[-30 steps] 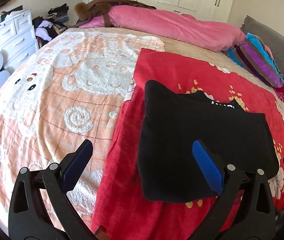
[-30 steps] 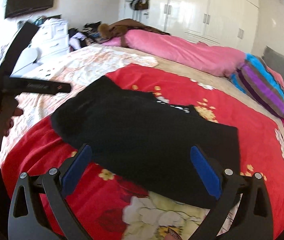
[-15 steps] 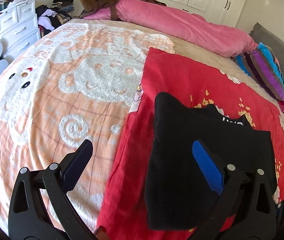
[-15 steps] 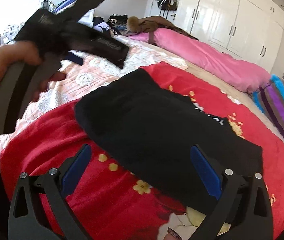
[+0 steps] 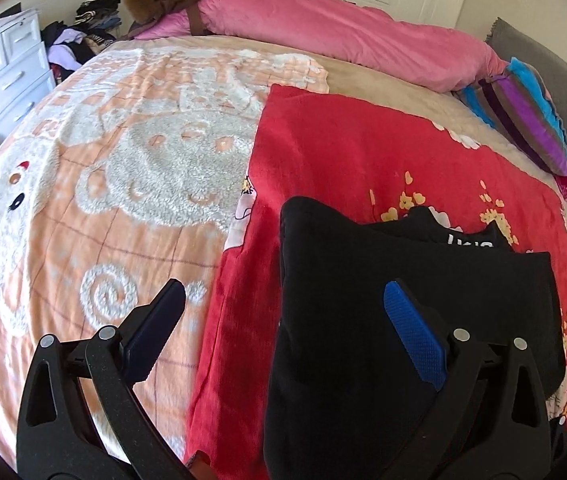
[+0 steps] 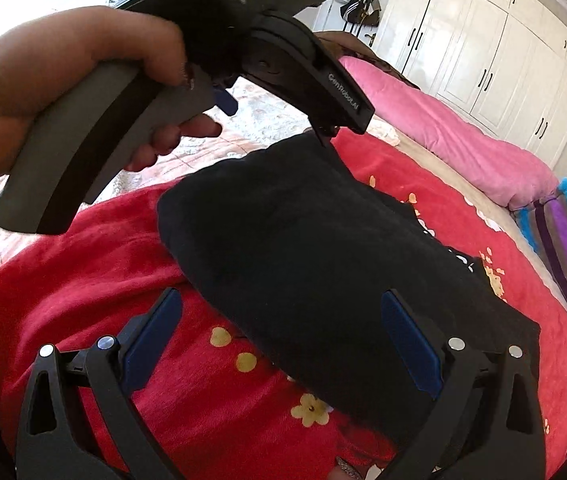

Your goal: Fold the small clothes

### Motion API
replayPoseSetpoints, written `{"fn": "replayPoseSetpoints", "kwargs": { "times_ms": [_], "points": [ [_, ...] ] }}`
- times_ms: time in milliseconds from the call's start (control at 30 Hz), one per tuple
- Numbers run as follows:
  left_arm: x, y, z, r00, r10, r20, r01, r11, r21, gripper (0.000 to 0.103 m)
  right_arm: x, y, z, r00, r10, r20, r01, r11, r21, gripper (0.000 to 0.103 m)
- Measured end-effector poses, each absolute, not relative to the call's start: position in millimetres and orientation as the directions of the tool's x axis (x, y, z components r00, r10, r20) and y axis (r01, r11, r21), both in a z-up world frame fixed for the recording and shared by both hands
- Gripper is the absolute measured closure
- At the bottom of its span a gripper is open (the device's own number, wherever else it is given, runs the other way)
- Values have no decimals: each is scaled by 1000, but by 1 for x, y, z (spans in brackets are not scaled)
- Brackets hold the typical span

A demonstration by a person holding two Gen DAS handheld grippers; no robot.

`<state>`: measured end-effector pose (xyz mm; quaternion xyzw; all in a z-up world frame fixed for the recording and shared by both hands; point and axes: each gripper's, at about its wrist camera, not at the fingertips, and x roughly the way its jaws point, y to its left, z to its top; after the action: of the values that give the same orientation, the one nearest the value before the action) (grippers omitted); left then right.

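Garment position: black garment (image 5: pixel 383 304) lies folded on the red floral blanket (image 5: pixel 335 152), on the bed's near right part; its left edge runs close to the blanket's left border.
Garment edges: left fold edge rounded and thick; a second layer with a collar-like edge shows at the far side; the near edge is hidden behind the right gripper's fingers in the right wrist view.
Open room: the peach animal-print blanket (image 5: pixel 103 184) left of the red one lies flat with nothing on it; beyond the garment the red blanket runs bare up to the pink bolster (image 5: pixel 343 36).
Boundaries: striped pillow (image 5: pixel 531 120) at the right side of the bed; white drawer unit (image 5: pixel 3 68) off the bed's left side; white wardrobe doors (image 6: pixel 495 56) behind.
Writing: white letters on the garment's far layer, partly covered, not readable; "Centrobot.AI" printed on the left gripper's body in the right wrist view.
Left gripper (image 5: pixel 283 312): jaws spread wide, nothing between them; held above the garment's left edge, one finger over peach blanket, one over black cloth.
Left hand (image 6: pixel 63 80): wrapped round the grey handle.
Right gripper (image 6: pixel 283 332): jaws spread wide, holding nothing, above the garment's near part; contact with the cloth cannot be told.
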<state>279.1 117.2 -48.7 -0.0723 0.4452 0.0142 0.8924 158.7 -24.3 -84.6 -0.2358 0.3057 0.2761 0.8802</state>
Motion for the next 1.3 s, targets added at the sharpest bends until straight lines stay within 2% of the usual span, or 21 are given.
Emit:
{"fn": "replayPoseSetpoints", "kwargs": {
  "times_ms": [200, 533, 567, 600, 667, 733, 800, 900, 1100, 1233, 1267, 1300],
  "points": [
    [290, 119, -60, 581, -60, -812, -71, 990, -124, 10, 160, -16, -93, 670, 331, -664, -639, 712, -290, 5],
    [303, 141, -70, 563, -172, -808, -74, 964, -257, 10, 177, 1, -108, 680, 268, -682, -620, 707, -339, 6],
    [304, 143, -70, 563, -176, -808, -77, 962, -264, 10, 178, 4, -110, 684, 260, -682, -617, 705, -350, 8],
    [304, 145, -71, 562, -179, -807, -82, 959, -270, 11, 178, 5, -111, 686, 258, -681, -616, 703, -356, 16],
    [304, 151, -74, 559, -204, -804, -93, 948, -305, 15, 180, 9, -115, 698, 239, -675, -610, 693, -385, 21],
    [304, 154, -75, 558, -237, -795, -97, 933, -346, 18, 182, 10, -116, 713, 230, -662, -595, 698, -399, 35],
    [303, 154, -75, 561, -257, -787, -90, 926, -366, 27, 186, 5, -113, 716, 230, -659, -581, 721, -378, 66],
    [302, 153, -74, 557, -304, -772, -71, 910, -410, 34, 193, -17, -97, 697, 298, -652, -575, 775, -260, 85],
    [305, 138, -76, 528, -382, -759, -23, 886, -462, 34, 203, -50, -76, 676, 371, -637, -539, 838, -84, 87],
    [307, 130, -85, 506, -446, -738, -11, 853, -522, 34, 204, -58, -73, 663, 398, -634, -546, 836, -45, 87],
    [308, 129, -87, 503, -449, -739, -11, 851, -525, 35, 201, -56, -73, 661, 400, -634, -548, 836, -44, 87],
    [308, 127, -89, 499, -455, -737, -13, 847, -531, 43, 200, -55, -74, 659, 401, -636, -550, 834, -44, 87]
  ]
}}
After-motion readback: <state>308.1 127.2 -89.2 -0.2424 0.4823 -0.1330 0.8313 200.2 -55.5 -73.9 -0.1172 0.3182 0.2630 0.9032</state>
